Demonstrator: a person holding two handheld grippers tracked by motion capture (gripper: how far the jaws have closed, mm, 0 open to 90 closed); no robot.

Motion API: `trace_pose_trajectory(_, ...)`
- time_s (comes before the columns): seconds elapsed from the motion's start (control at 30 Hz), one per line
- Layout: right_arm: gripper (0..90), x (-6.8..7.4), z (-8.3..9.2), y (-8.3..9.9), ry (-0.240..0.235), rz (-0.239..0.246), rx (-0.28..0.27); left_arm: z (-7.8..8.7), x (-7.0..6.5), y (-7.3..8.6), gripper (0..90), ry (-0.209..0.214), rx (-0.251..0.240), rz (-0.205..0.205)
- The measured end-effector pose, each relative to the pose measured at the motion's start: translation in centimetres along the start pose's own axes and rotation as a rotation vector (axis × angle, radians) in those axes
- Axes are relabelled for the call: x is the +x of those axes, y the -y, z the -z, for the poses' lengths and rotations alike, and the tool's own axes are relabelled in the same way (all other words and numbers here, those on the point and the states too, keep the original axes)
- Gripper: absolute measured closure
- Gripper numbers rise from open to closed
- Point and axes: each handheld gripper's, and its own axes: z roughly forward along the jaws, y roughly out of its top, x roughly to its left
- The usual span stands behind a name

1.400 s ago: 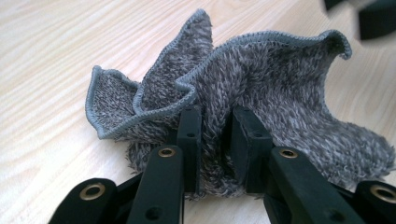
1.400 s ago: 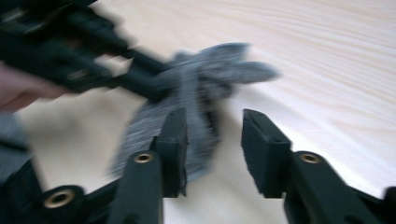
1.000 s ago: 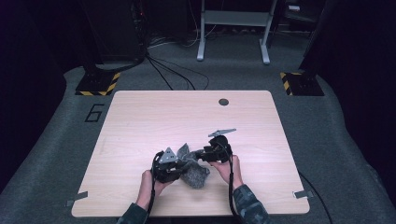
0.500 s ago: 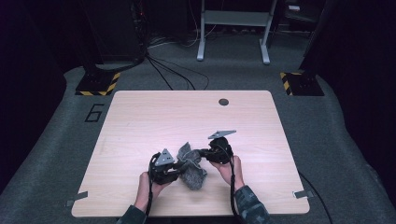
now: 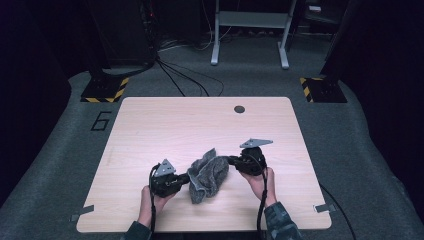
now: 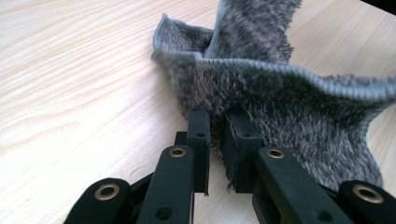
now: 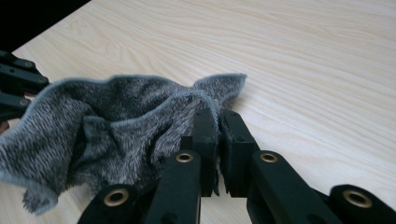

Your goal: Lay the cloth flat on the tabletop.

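Pulled farther apart since before, the left claw [image 5: 189, 176] and right claw [image 5: 231, 160] are each clamped on the grey towel's [image 5: 209, 172] edges above the counter [image 5: 165, 125].

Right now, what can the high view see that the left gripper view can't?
The high view alone takes in both hands, the right gripper, the floor cables and the round hole near the table's far edge. The left gripper view alone gives the close-up: the left gripper pinching the fuzzy cloth just below its stitched hem. Both share the grey cloth on the wooden table.
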Motion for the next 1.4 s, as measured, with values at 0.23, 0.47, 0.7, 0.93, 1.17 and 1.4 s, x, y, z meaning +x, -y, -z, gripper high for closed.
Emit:
trace_pose_trajectory(0.23,85.4,-0.5,1.8,1.0,0.041,0.006,-0.002,0.1,1.0,0.4,81.3,0.000,0.007,0.037)
trace_pose_trajectory(0.47,85.3,-1.7,3.6,3.0,0.085,-0.023,0.013,0.4,1.8,1.1,83.0,-0.008,0.016,0.054)
trace_pose_trajectory(0.7,85.1,-2.8,5.0,5.2,0.136,-0.047,0.040,0.8,2.4,1.8,83.3,-0.022,0.027,0.084)
trace_pose_trajectory(0.93,84.7,-4.0,5.7,7.2,0.161,-0.096,0.080,1.2,2.8,2.7,83.2,-0.023,0.037,0.107)
trace_pose_trajectory(1.17,59.0,-4.9,5.8,8.3,0.146,-0.132,0.103,2.6,3.9,3.1,62.3,-0.037,0.060,0.158)
trace_pose_trajectory(1.4,48.7,-5.3,6.7,6.1,0.145,-0.135,0.043,4.7,4.2,2.1,36.3,-0.112,0.023,0.247)
